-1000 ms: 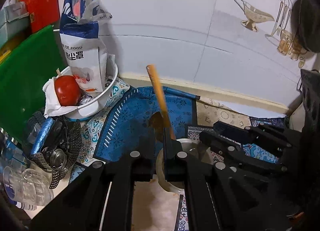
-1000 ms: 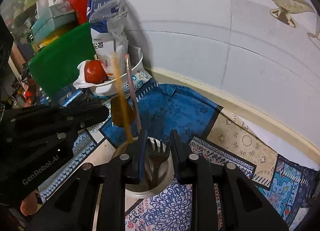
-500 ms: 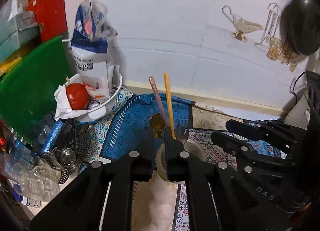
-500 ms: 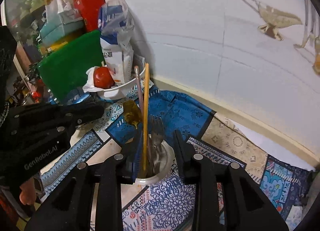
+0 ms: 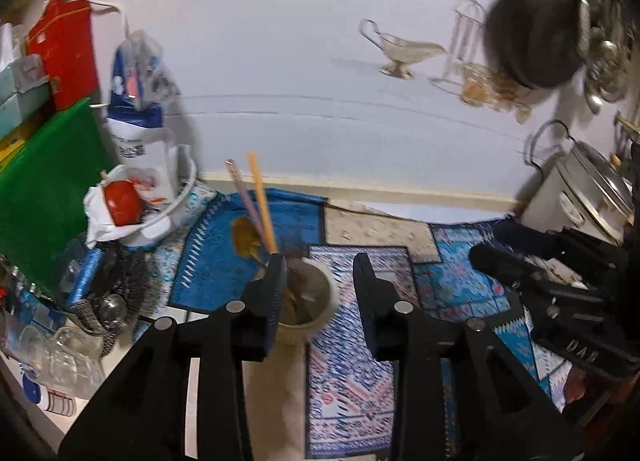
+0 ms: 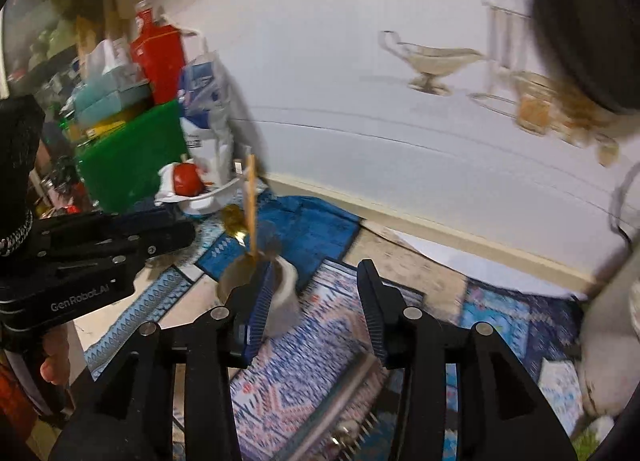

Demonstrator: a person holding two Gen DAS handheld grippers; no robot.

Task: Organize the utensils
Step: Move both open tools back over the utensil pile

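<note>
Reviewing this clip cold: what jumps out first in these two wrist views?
The white cup on the patterned mat, with an orange stick, a pinkish one and a gold spoon poking out, sits just ahead of the left gripper, whose fingers are spread and empty. The right gripper is open too. Behind on the left, a red tomato in a white bowl stands out against a green board.

I am in a home kitchen: a pan (image 5: pixel 536 25) hangs on the wall above my tongs, a rice cooker (image 5: pixel 584 197) stands right, glasses (image 5: pixel 60 353) left, patterned mats (image 5: pixel 348 341) below.
</note>
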